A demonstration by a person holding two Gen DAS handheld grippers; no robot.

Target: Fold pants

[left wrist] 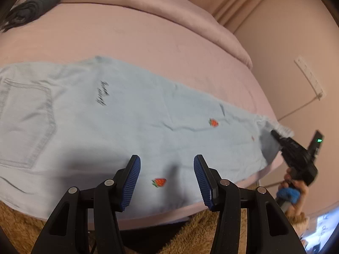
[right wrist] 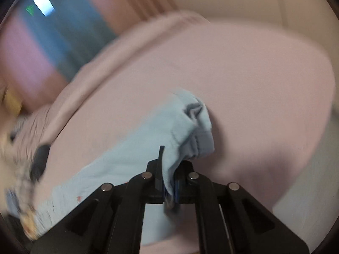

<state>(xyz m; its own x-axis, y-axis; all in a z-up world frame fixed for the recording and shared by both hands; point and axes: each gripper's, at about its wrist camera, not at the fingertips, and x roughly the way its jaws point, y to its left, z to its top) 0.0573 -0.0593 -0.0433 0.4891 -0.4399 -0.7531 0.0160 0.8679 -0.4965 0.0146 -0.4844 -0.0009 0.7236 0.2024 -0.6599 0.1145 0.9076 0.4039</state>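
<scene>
Light blue pants (left wrist: 127,116) with small strawberry patches and black script lie flat across the pink bed, back pocket to the left and leg to the right. My left gripper (left wrist: 167,160) hovers open over the pants near the bed's front edge, with nothing between its blue pads. At the far right my right gripper (left wrist: 275,134), held by a hand (left wrist: 296,184), meets the leg hem. In the blurred right wrist view the right gripper (right wrist: 170,169) is shut on the pants (right wrist: 131,152), whose hem (right wrist: 199,127) bunches up just past the fingers.
A dark grey garment (left wrist: 31,6) lies at the bed's far left corner. A folded pink duvet (left wrist: 190,21) runs along the back of the sheet (left wrist: 148,42). A brown fluffy rug (left wrist: 19,228) lies below the bed's edge. The wall carries a power strip (left wrist: 309,78).
</scene>
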